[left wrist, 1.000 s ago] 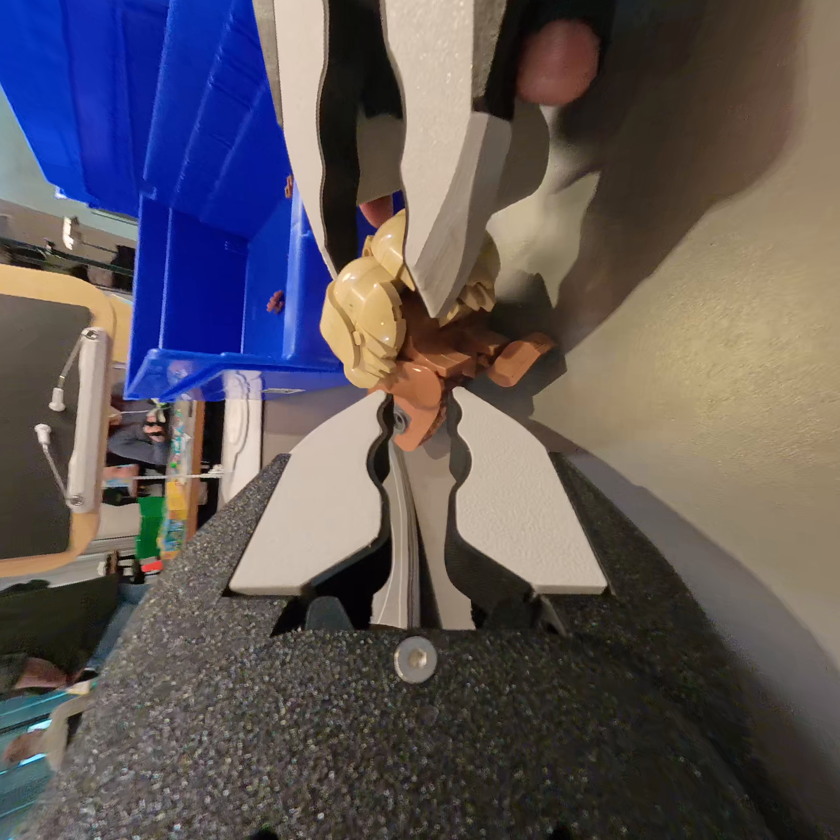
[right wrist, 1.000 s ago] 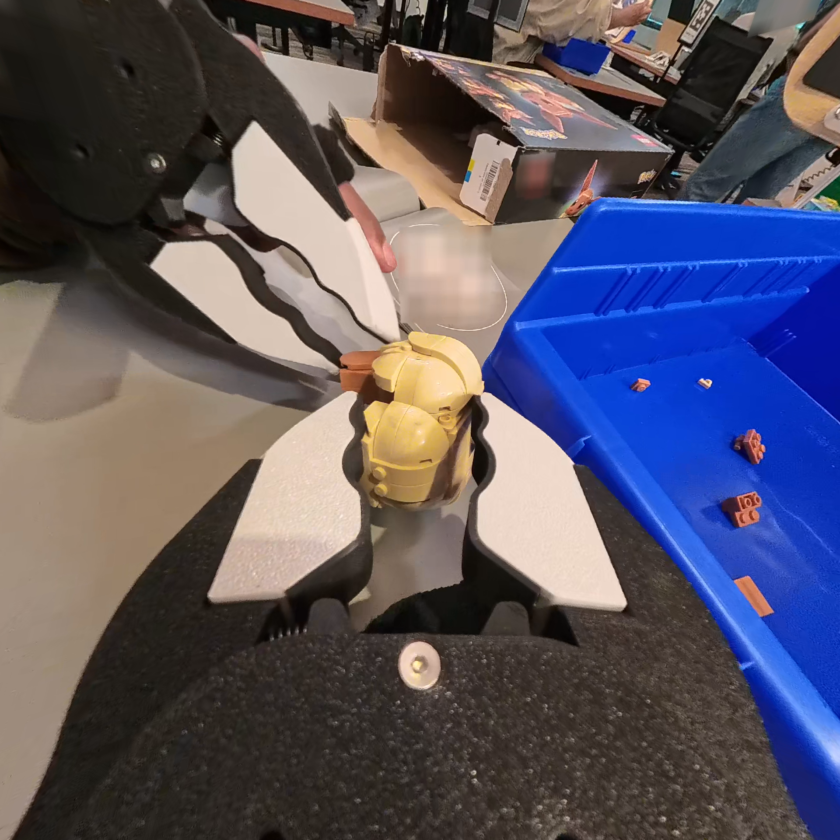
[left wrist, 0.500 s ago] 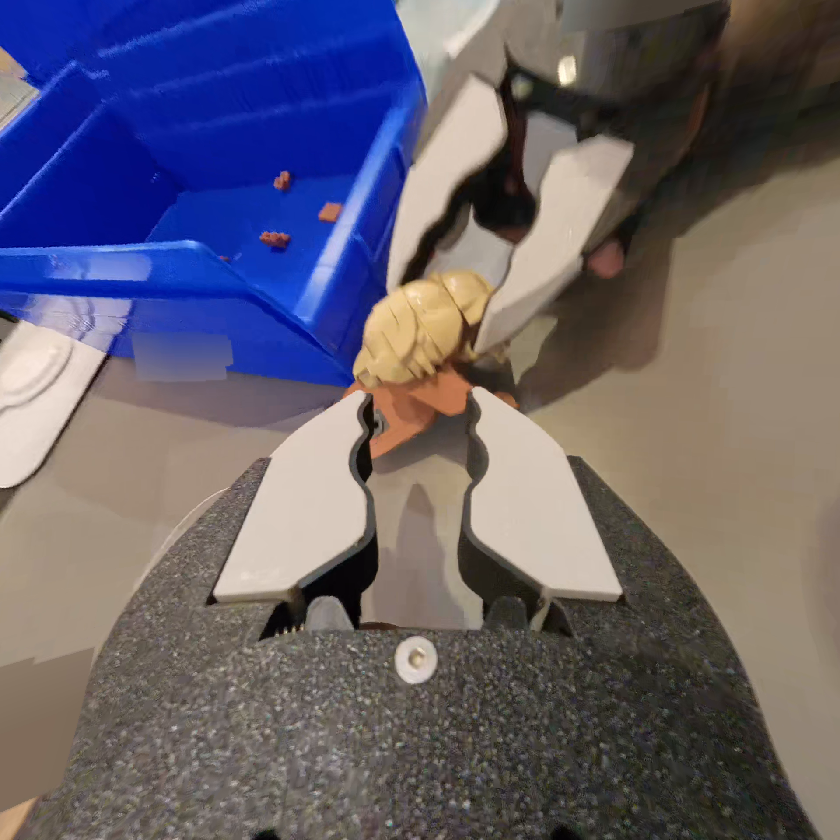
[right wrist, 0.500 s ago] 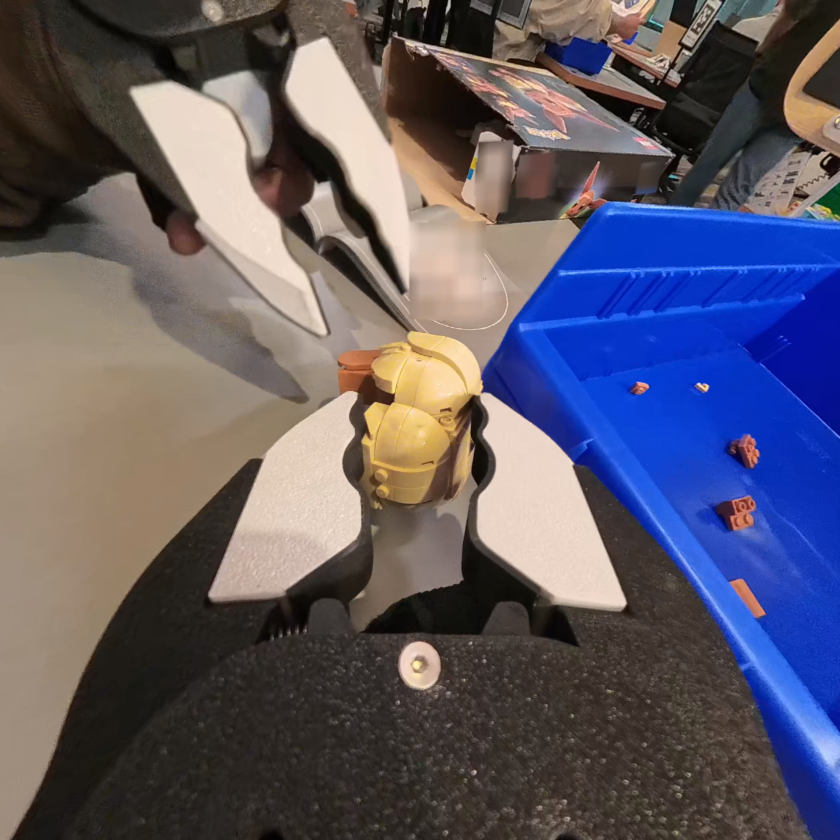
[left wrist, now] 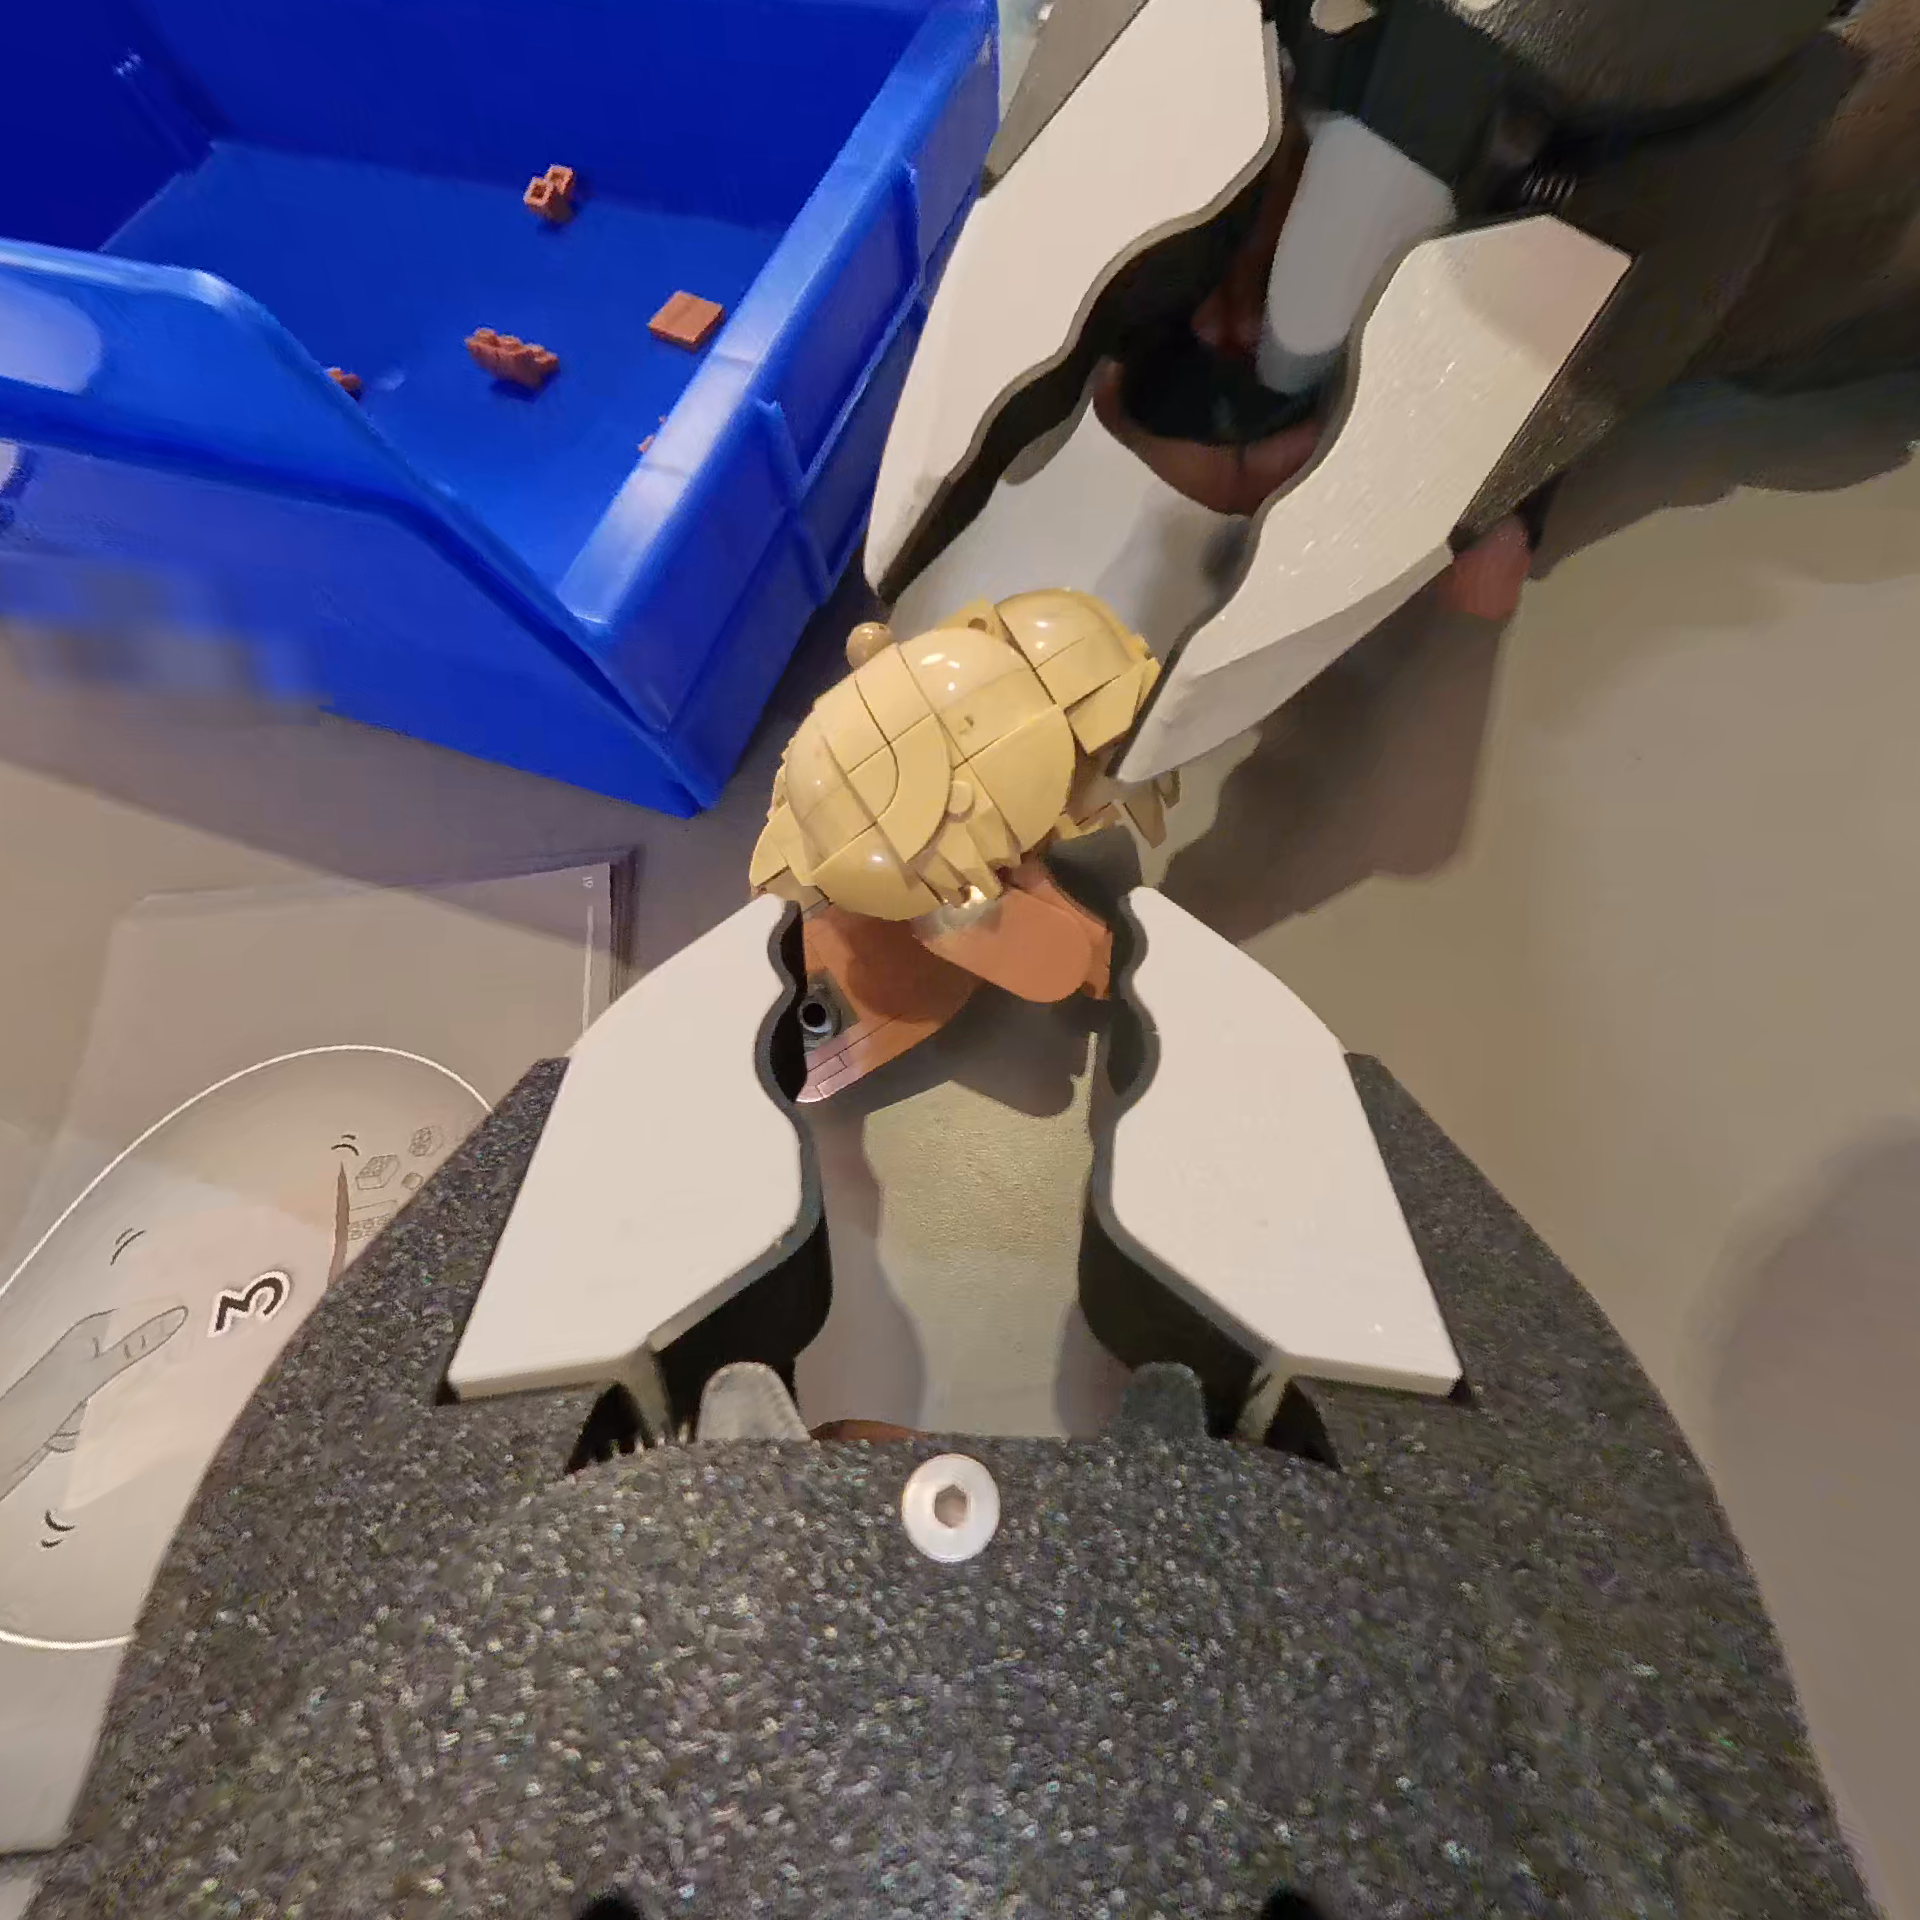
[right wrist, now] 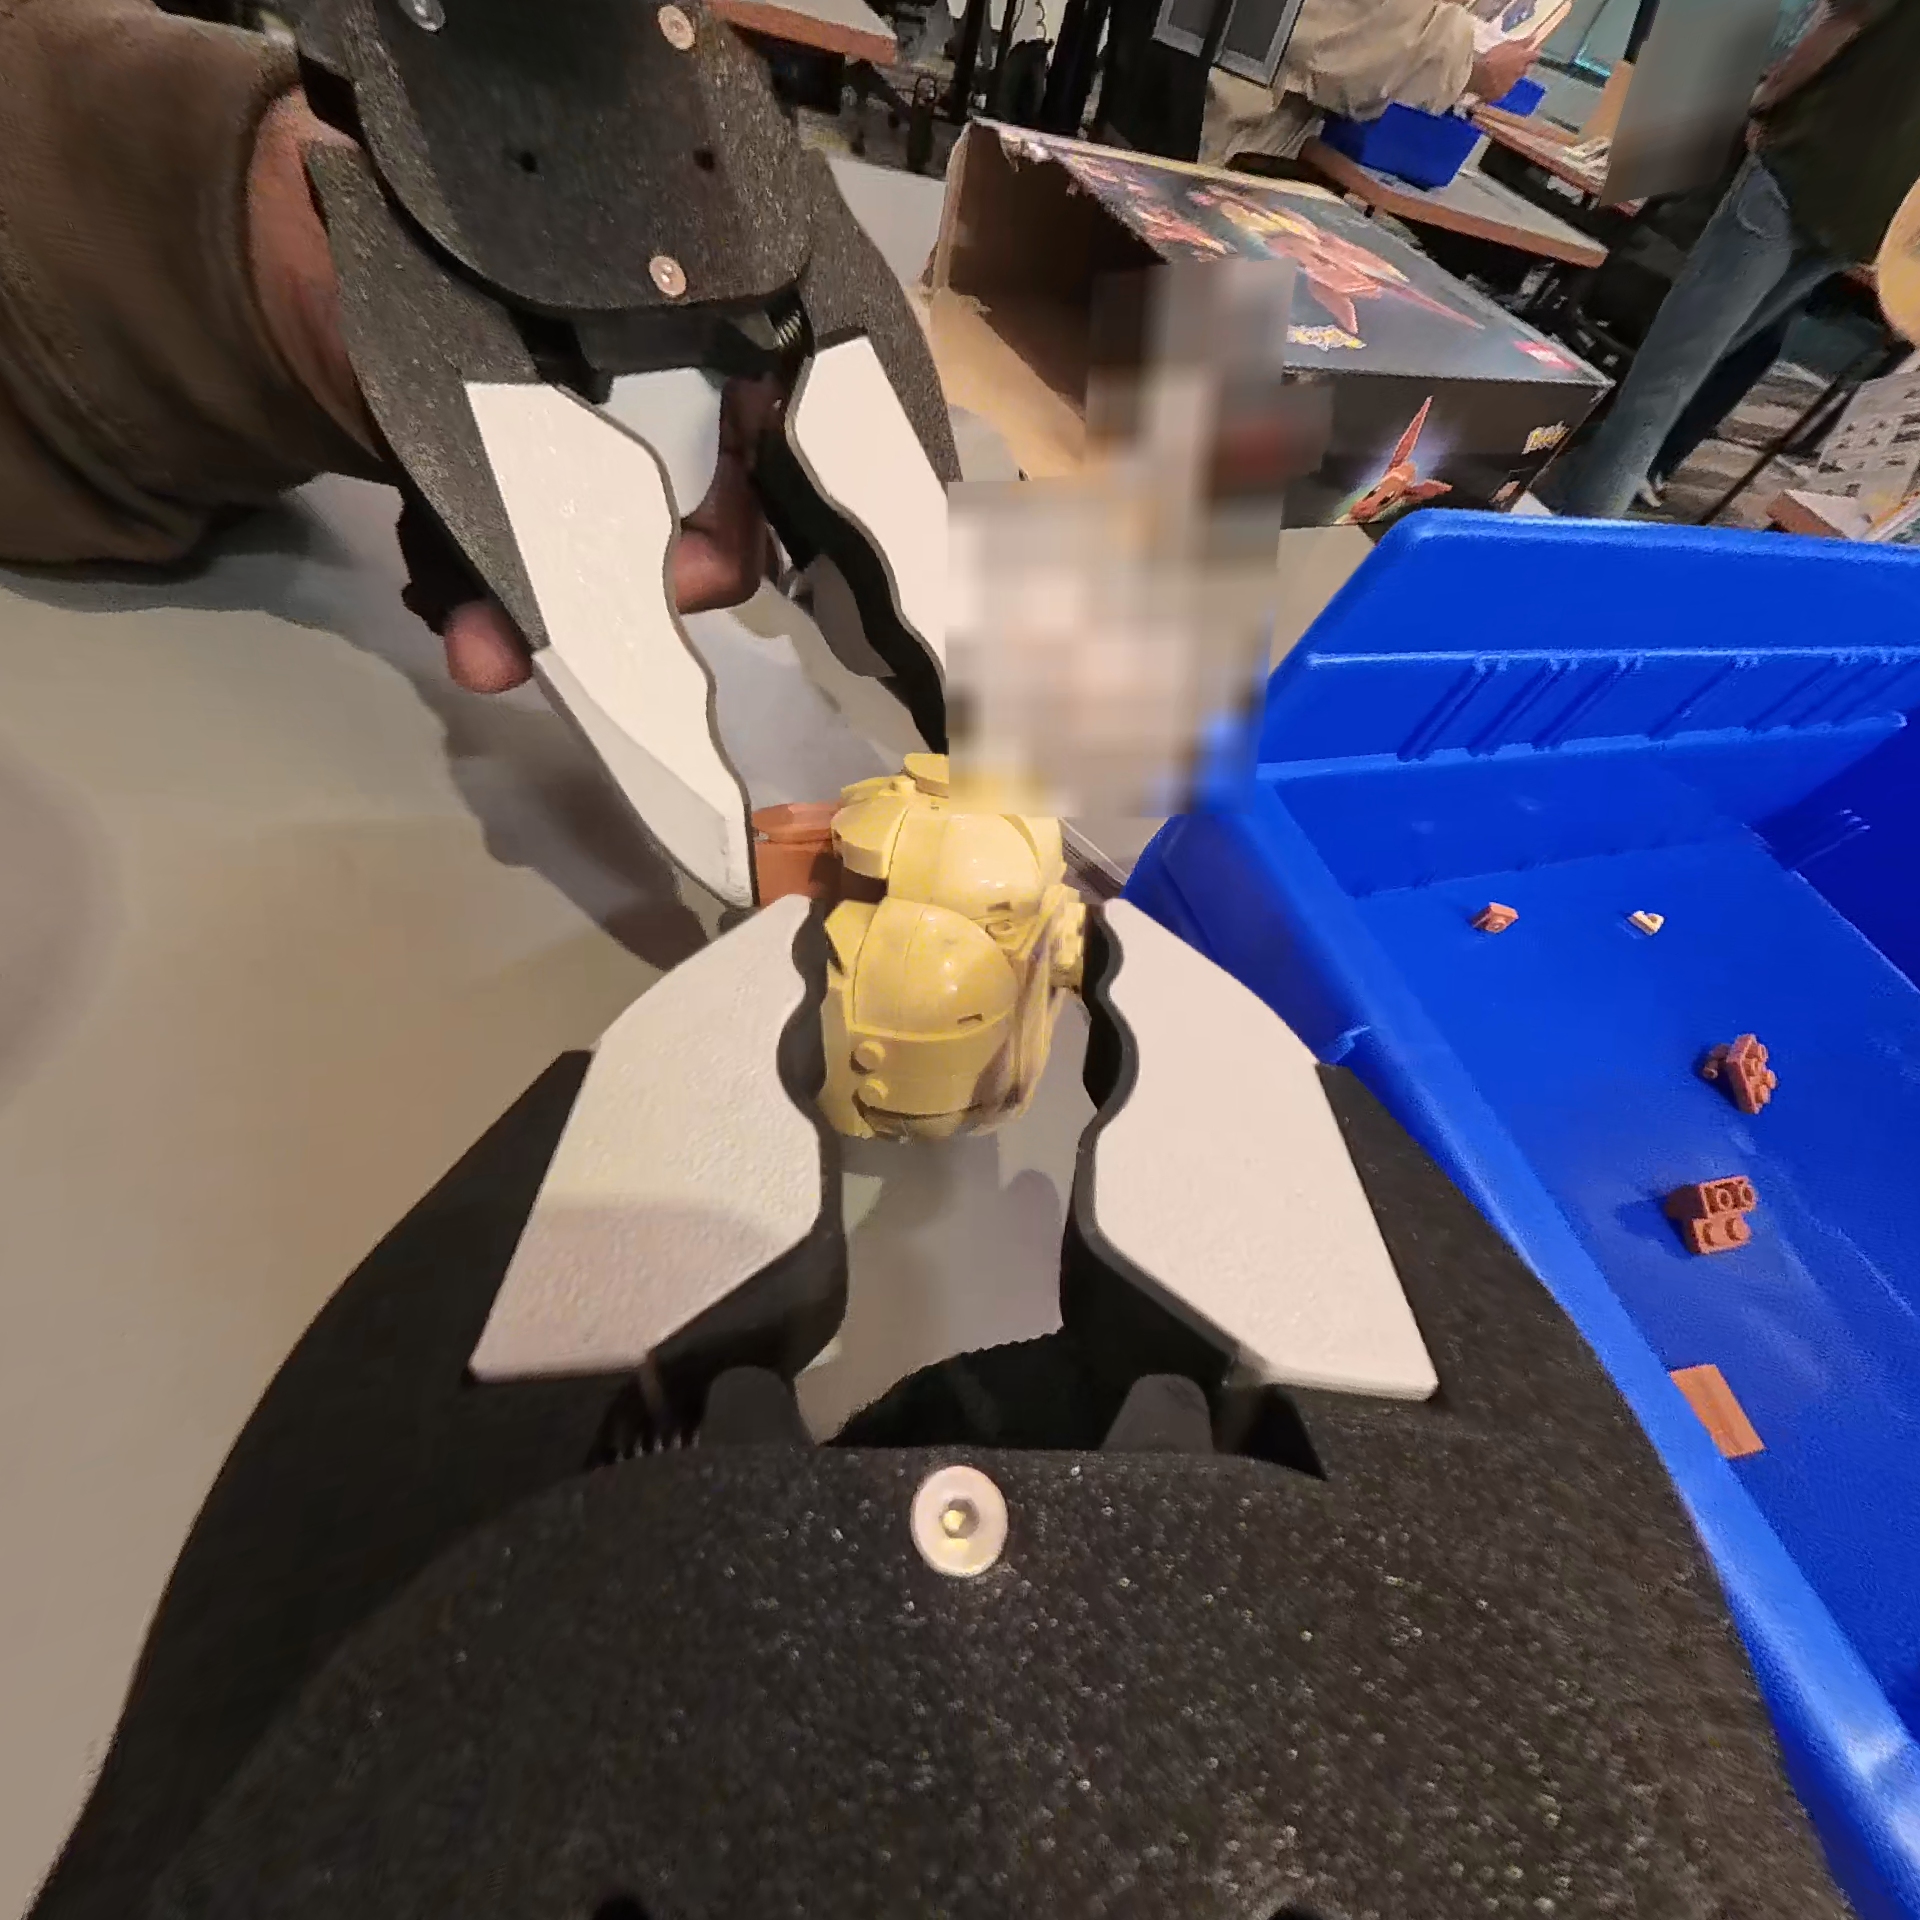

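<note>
Tan-and-brown brick model (left wrist: 935, 790) sits just off the near corner of the blue bin (left wrist: 644, 582) in the left wrist view, above the grey table (left wrist: 1662, 1039). The left gripper (left wrist: 956, 956) has its jaws spread wide around the model's brown lower part; the brown bricks lie close to one finger (left wrist: 665, 1122), with a visible gap on the other side, so nothing is clamped there. Beyond the model, on the side away from the bin, the right gripper's finger (left wrist: 1299, 623) presses into the tan shell. Inside the bin lie several small brown bricks (left wrist: 509, 358). A printed sheet (left wrist: 208, 1247) lies on the table in front of the bin.

In the right wrist view, the right gripper (right wrist: 945, 977) is closed on the tan upper part of the model (right wrist: 935, 997), a pad against each flank, with the blue bin (right wrist: 1558, 727) just beside it. The left gripper (right wrist: 831, 821) stands open on the model's far side from the camera, one fingertip beside its brown piece. A cardboard box (right wrist: 1039, 312) lies behind the bin.
</note>
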Tool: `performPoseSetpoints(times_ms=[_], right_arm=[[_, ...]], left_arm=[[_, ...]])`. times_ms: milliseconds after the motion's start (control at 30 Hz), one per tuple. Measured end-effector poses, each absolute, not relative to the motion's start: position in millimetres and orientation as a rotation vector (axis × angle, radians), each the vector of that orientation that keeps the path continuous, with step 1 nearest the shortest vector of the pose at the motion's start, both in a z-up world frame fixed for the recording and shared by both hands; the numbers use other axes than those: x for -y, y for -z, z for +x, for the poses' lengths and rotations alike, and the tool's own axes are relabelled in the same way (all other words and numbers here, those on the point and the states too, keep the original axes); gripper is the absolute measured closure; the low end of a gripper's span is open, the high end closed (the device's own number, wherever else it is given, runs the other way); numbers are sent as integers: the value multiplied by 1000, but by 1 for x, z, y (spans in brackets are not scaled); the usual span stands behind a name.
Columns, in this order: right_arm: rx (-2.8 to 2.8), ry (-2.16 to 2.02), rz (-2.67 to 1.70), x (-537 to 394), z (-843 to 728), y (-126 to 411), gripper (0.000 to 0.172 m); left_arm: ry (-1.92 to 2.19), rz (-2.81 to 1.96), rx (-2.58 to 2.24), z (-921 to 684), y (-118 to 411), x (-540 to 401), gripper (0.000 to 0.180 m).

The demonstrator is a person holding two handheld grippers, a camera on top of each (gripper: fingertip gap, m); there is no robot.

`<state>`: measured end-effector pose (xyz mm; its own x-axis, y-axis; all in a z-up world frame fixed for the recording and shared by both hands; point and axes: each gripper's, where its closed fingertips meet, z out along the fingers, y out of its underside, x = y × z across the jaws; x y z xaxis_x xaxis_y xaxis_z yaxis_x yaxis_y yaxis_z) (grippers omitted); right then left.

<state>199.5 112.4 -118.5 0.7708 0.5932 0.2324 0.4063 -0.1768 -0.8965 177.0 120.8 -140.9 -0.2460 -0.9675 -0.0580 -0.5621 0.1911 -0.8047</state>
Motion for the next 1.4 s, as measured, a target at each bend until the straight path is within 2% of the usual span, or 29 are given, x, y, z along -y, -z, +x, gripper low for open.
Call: performPoseSetpoints(times_ms=[133, 633, 933, 1400], right_arm=[[781, -217, -1826, -112, 198, 124, 124], [763, -169, -1848, -115, 197, 131, 127], [804, -146, -1812, -112, 186, 131, 127], [951, -117, -1808, -101, 194, 134, 118]], left_arm=[[917, -1463, -1882, 178, 143, -119, 120], [886, -1445, -1889, 181, 144, -113, 122], [1055, -1452, -1807, 180, 123, -115, 122], [833, -1286, -1954, 189, 127, -108, 122]])
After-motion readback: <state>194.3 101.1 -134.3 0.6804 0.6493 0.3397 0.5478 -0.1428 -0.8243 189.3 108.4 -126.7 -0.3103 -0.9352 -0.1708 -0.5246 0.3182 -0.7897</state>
